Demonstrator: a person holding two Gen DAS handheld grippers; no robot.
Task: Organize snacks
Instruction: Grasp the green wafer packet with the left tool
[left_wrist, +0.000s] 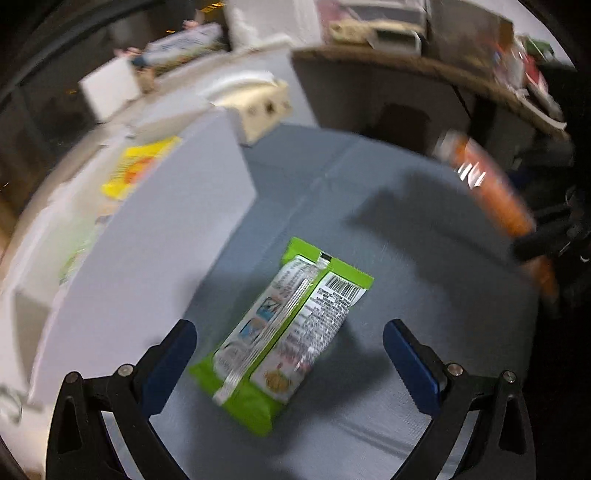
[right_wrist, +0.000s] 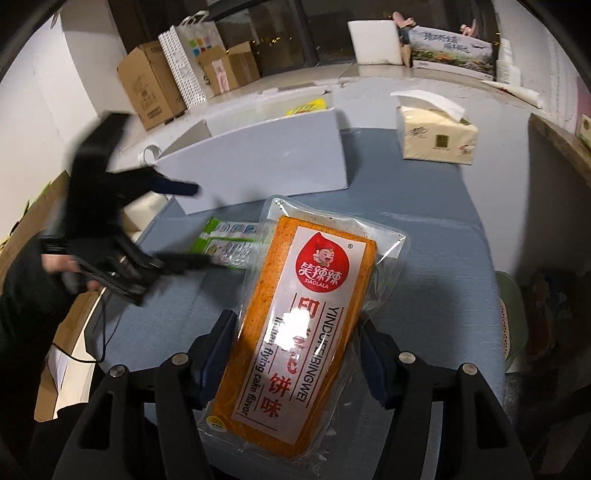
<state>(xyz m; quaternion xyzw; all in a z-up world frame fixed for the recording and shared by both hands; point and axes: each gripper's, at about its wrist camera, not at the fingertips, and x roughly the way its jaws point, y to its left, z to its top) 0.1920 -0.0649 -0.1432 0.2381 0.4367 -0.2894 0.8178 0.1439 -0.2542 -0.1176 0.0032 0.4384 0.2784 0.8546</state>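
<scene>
Hand-held gripper (right_wrist: 301, 362) on the right is clamped on an orange snack pack (right_wrist: 295, 328).
Left hand-held gripper (left_wrist: 290, 354), jaws wide and empty, should be centred over the green packet (left_wrist: 280, 332) before closing.

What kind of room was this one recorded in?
Probably an office or storeroom corner, not a kitchen: cardboard boxes and a paper bag stand on the floor by a wall, and a cluttered desk sits behind the grey work surface.
</scene>
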